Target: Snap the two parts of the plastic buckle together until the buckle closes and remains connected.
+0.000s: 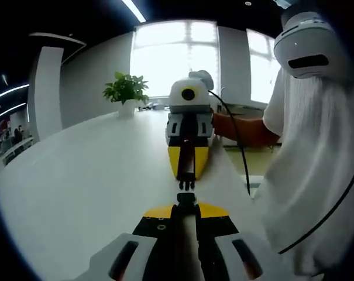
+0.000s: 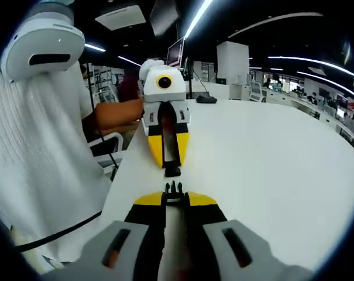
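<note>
Buckle parts apart | left claw (image 1: 186, 201) pinches socket half (image 1: 186, 198) | right claw (image 2: 173, 191) pinches pronged half (image 2: 173, 188) | no readable writing

Big white table (image 1: 77, 181) w/ a potted plant (image 1: 127, 93) at its far edge, bright windows (image 1: 174, 55) behind. Person in white shirt (image 2: 39, 152) stands beside table. Ceiling strip lights (image 2: 197, 17) over office desks (image 2: 334, 117) in bkgd.

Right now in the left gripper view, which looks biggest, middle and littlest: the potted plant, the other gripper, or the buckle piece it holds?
1. Right gripper, though being nearer may inflate it.
2. Potted plant, farther back.
3. Buckle piece, tiny.
</note>
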`<state>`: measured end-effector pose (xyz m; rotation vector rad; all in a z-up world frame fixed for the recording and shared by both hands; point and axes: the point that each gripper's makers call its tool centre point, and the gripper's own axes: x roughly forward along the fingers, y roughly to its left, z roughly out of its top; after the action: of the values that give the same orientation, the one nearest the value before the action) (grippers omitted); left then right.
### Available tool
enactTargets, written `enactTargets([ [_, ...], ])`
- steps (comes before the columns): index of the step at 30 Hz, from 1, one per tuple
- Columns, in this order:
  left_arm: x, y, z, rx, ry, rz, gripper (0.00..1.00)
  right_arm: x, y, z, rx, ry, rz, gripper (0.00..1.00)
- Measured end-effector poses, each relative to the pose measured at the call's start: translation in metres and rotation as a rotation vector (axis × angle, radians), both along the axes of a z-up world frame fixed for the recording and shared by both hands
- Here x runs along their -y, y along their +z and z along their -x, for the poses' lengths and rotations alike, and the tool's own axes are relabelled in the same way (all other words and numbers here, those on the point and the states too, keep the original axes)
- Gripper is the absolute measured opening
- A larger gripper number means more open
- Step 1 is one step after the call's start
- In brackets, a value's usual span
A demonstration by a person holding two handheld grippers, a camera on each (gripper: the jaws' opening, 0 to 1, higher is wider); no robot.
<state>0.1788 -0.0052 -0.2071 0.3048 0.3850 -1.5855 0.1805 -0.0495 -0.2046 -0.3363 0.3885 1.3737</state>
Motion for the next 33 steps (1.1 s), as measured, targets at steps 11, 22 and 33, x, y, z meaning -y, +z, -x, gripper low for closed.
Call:
enactTargets([
  [11, 0.005, 0.0, 0.003, 0.011, -0.017, -0.012, 0.12, -0.009, 0.001, 0.003, 0.005, 0.011, 0.001, 0.13],
  [22, 0.005, 0.0, 0.002, 0.011, -0.027, -0.013, 0.12, -0.011, 0.001, 0.003, 0.013, 0.013, 0.004, 0.12],
  [33, 0.007, 0.0, 0.003, 0.016, -0.055, -0.024, 0.11, -0.017, 0.001, 0.005, 0.026, 0.024, 0.03, 0.12],
])
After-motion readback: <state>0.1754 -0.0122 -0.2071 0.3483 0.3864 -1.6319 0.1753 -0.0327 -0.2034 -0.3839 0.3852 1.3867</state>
